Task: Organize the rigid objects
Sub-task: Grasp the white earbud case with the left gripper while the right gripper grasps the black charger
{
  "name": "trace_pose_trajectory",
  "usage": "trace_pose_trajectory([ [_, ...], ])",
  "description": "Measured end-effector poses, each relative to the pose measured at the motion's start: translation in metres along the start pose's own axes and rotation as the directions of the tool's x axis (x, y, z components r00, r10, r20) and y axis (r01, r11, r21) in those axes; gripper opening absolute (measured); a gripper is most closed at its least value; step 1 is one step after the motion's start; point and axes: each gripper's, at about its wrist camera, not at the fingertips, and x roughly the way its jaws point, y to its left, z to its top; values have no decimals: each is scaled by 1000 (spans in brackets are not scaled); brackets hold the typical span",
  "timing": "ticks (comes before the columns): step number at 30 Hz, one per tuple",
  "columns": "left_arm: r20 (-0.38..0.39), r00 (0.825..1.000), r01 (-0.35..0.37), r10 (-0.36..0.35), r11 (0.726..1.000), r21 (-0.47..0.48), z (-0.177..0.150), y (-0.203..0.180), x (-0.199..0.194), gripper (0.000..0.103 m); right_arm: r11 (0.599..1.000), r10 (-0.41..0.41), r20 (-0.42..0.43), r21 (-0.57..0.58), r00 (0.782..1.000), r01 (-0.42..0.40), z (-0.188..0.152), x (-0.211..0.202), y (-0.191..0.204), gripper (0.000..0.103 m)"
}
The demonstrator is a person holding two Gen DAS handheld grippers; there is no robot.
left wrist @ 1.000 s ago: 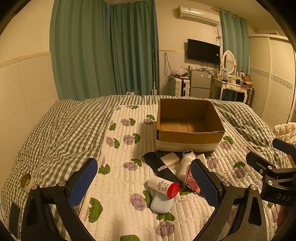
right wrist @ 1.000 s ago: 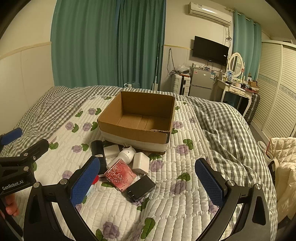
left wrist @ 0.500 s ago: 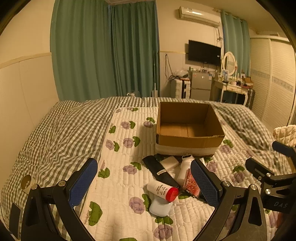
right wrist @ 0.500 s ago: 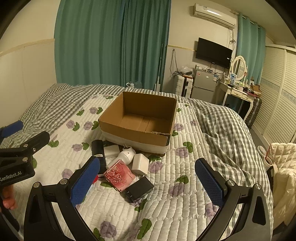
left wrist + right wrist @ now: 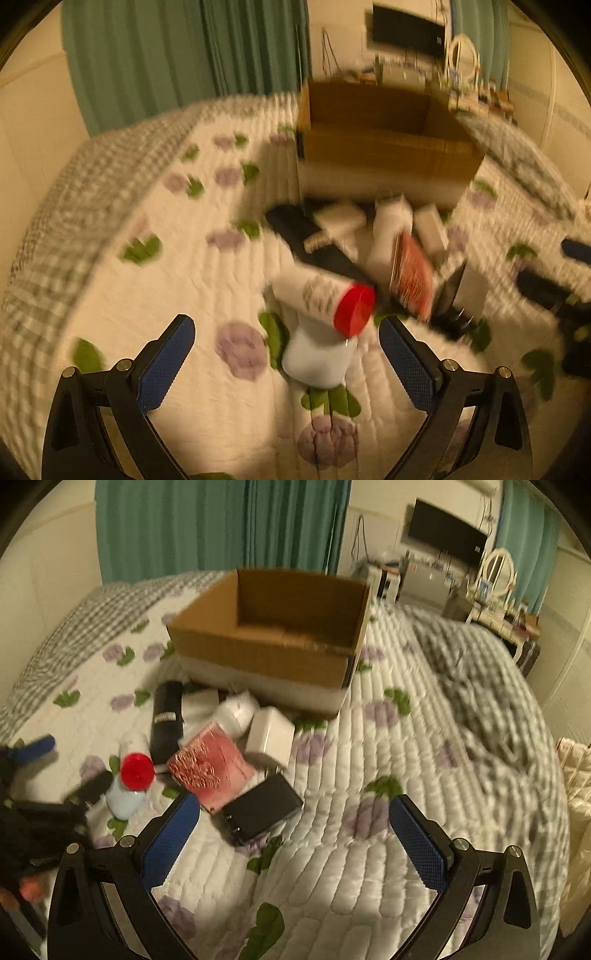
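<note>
Your left tool (image 5: 286, 349) is spread wide, holding nothing; just ahead between its fingers lies the red-capped bottle (image 5: 325, 301) atop a pale blue container (image 5: 317, 356). Your right tool (image 5: 293, 829) gapes empty too, black charger (image 5: 262, 814) just ahead-left. Farther on, the cardboard box (image 5: 258, 653).

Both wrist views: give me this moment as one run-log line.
left gripper: open, above red-capped bottle | right gripper: open, near black charger | cardboard box: nothing seen inside | phase: approach, nothing grasped
</note>
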Motion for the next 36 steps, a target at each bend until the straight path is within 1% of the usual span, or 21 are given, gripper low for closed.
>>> trace_pose_trajectory([
  [2, -59, 998, -20, 21, 1000, 7, -7, -4, 17, 100, 1000, 12, -22, 9, 1000, -12, 0, 6, -2, 103],
  [4, -83, 996, -22, 24, 999, 23, -12, -9, 28, 100, 1000, 24, -40, 15, 999, -23, -2, 11, -3, 103],
  [6, -95, 995, -32, 38, 998, 58, -16, -16, 34, 99, 999, 28, -59, 17, 998, -27, -2, 14, -4, 103],
  [7, -101, 994, -25, 32, 997, 71, -17, -19, 36, 92, 999, 31, -66, 16, 997, -30, -2, 16, -4, 103],
  [8, -109, 994, -6, 15, 997, 83, -19, -24, 38, 78, 999, 34, -72, 13, 997, -33, -2, 17, -3, 103],
  [10, -133, 991, 44, -33, 996, 81, -21, -27, 42, 60, 999, 32, -80, 8, 996, -32, -2, 19, -2, 103],
  [11, -138, 990, 53, -42, 996, 77, -22, -27, 44, 56, 999, 33, -83, 4, 996, -33, -3, 20, -1, 103],
  [15, -135, 989, 73, -66, 996, 51, -21, -23, 41, 55, 999, 45, -94, -9, 995, -46, -1, 20, 2, 103],
  [17, -111, 993, 45, -41, 999, 29, -15, -17, 36, 55, 998, 58, -118, -14, 991, -60, 1, 21, 5, 103],
  [19, -83, 996, 34, -33, 999, 11, -9, -11, 27, 55, 997, 65, -131, -26, 989, -69, 4, 21, 7, 103],
  [22, -56, 998, 20, -20, 1000, -9, 1, -2, 17, 55, 993, 49, -148, -95, 988, -64, 14, 27, 16, 103],
  [24, -36, 999, 11, -12, 1000, -10, 9, 2, 10, 55, 989, 35, -175, -134, 984, -59, 18, 37, 22, 103],
  [27, -30, 999, 11, -11, 1000, -15, 19, 7, 10, 55, 981, 41, -235, -175, 971, -84, 21, 60, 30, 103],
  [30, -30, 1000, 5, -5, 1000, -19, 27, 11, 18, 55, 974, 6, -290, -217, 957, -71, 18, 81, 38, 103],
  [34, -33, 999, 7, -8, 1000, -22, 32, 13, 24, 55, 970, 17, -339, -223, 941, -97, 14, 102, 43, 102],
  [36, -31, 999, 7, -8, 1000, -22, 34, 14, 24, 55, 972, 26, -363, -207, 932, -108, 13, 111, 42, 96],
])
